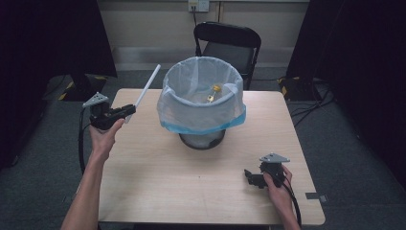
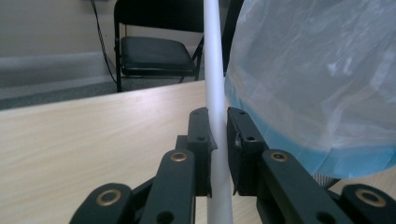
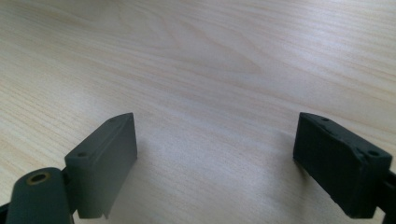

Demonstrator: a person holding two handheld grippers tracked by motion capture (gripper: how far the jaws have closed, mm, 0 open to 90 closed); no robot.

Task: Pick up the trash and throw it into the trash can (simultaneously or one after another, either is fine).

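White stick [image 1: 145, 90] was clamped in left gripper [image 2: 221, 135], raised beside lined bin [image 1: 203, 96]; next, probably tip over rim & drop in. Right gripper [image 3: 215, 154] gaped, idle on table [image 1: 158, 177] (holding nothing).

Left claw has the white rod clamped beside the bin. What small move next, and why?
Probably carry the white rod right, over the rim of the lined bin. The left claw is shut on it with the rod angled up, beside the bag and outside it. The right claw rests open on the table.

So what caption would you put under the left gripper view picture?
Left gripper clamps a white tube beside the bag-lined bin.
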